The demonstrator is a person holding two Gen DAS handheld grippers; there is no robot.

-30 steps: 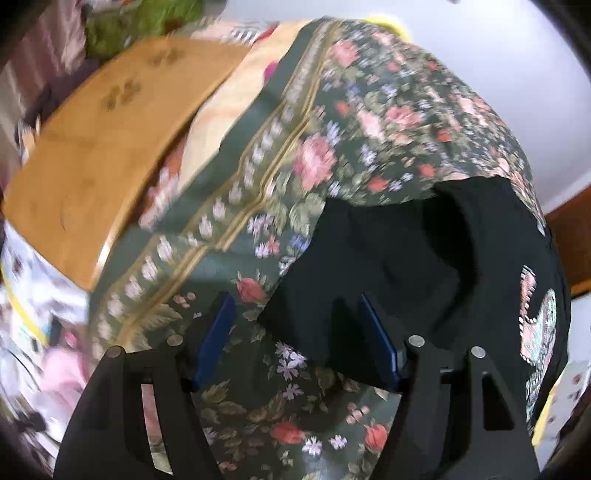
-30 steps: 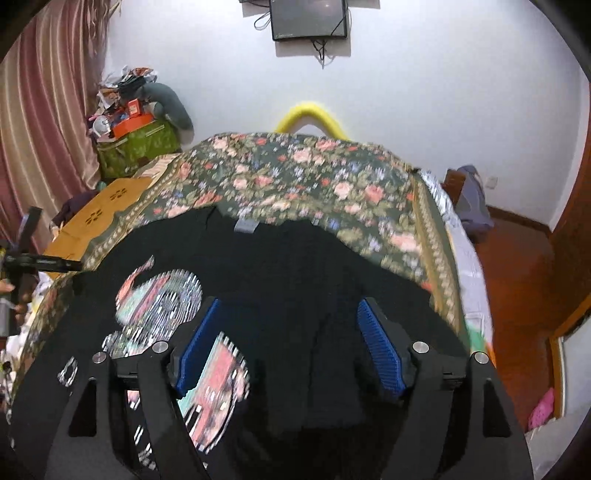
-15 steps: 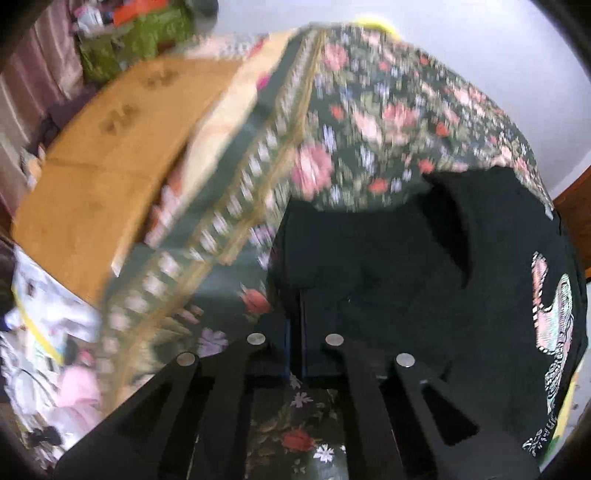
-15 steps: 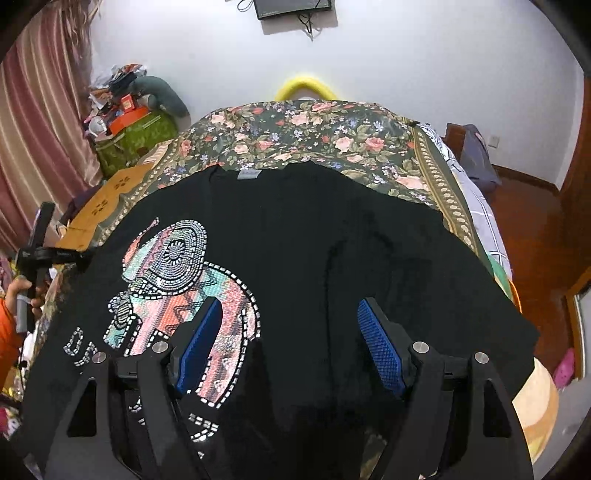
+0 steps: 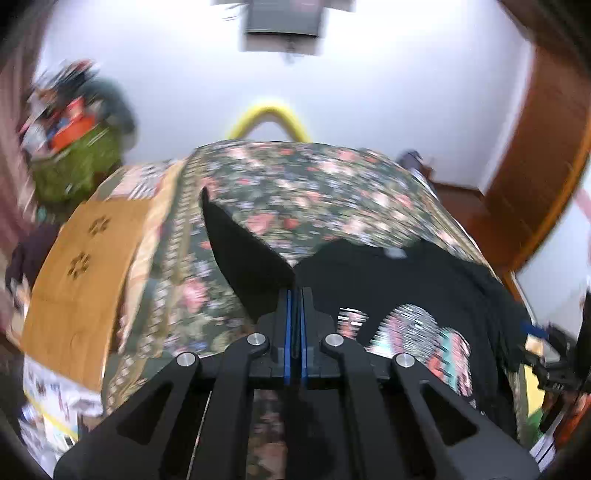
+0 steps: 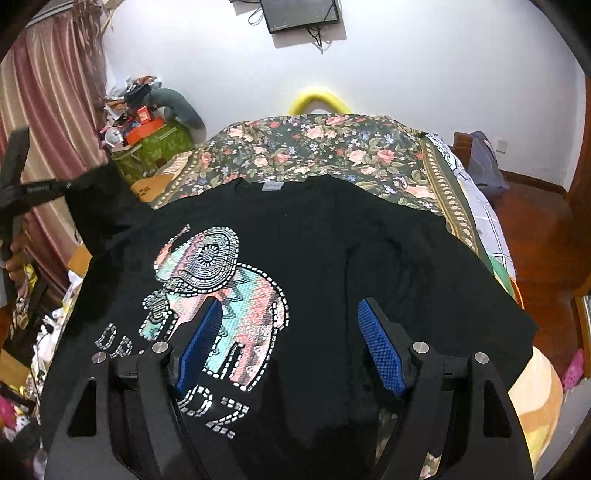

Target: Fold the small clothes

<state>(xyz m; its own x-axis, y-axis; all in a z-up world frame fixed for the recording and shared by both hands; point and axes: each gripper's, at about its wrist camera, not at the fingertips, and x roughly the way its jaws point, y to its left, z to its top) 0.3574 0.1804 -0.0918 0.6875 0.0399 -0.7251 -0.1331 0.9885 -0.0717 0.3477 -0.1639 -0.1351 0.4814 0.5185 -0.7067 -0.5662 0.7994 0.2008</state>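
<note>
A white-walled bedroom held a bed (image 6: 369, 155) under a dark floral spread, a wall screen (image 6: 301, 14) high on the far wall and a yellow hoop (image 6: 318, 96) behind the bed's far edge. A wooden panel (image 5: 85, 273) lay along the bed's left side, and a pile of clutter with a green bag (image 6: 155, 147) stood in the far left corner by pink curtains.

The black T-shirt (image 6: 332, 240) lay face up across the near half of the bed, collar and grey label toward the far wall, its beaded elephant print (image 6: 218, 288) left of centre. It had probably been spread flat so that the sides could be turned inward in tidy thirds.

The shirt's left sleeve (image 5: 243, 254) stood up off the spread as a taut dark triangle, pinched at its tip. It was held high, most likely, to carry it over the body of the shirt as the first fold.

The left claw (image 5: 294, 306) was clenched on that sleeve, its blue pads pressed together with the cloth between them, and in the right wrist view it appeared raised at the far left. The left wrist view was blurred.

The right claw (image 6: 291, 343) hung released above the shirt's lower middle, pointed toward the collar, one blue pad over the print and the other over plain black cloth. Whether it touched the fabric could not be told.
</note>
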